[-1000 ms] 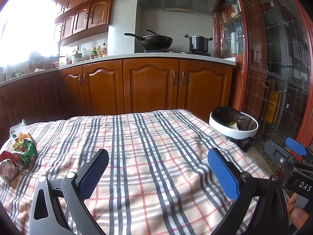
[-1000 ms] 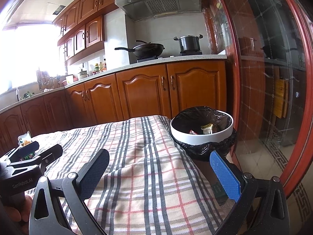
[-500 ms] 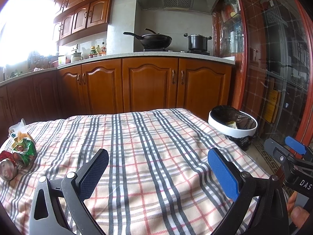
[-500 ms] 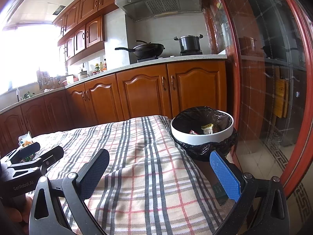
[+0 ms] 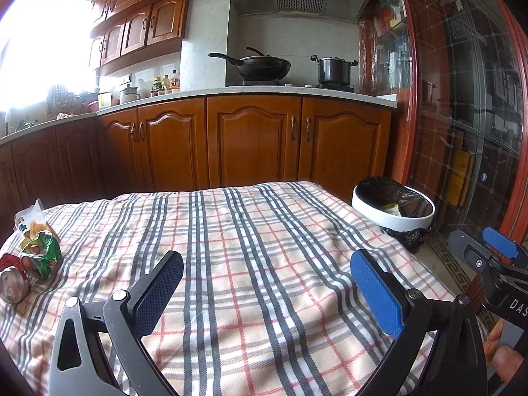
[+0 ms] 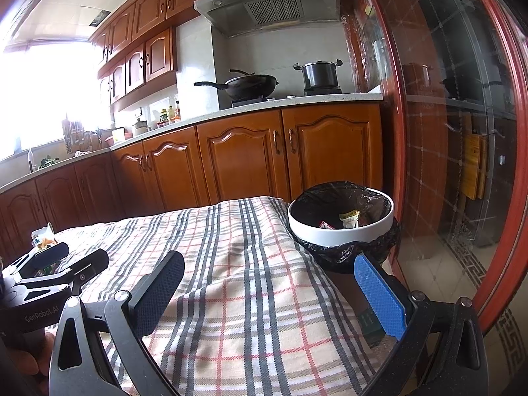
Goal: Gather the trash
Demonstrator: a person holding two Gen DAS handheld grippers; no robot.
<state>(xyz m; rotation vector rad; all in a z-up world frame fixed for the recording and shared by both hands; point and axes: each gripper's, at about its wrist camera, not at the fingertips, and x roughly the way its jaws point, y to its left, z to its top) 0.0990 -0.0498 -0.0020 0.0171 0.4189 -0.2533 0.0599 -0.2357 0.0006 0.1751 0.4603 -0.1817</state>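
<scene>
Since a second ago almost nothing has shifted; the left view has only crept slightly. The plaid tablecloth [image 5: 257, 264] spreads beneath both claws. The white trash bin [image 6: 341, 227], black-lined, stands ahead-right of the right gripper [image 6: 267, 293], jaws apart, empty. The left gripper [image 5: 267, 293] also gapes empty; a crushed can [image 5: 15, 285] and wrappers [image 5: 39, 250] lie far to its left.

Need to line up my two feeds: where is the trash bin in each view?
Left wrist view: trash bin at right of middle, past the table's right edge.
Right wrist view: trash bin at center right, nearer and larger.
Shared landmark: the black wok on the stove.
</scene>
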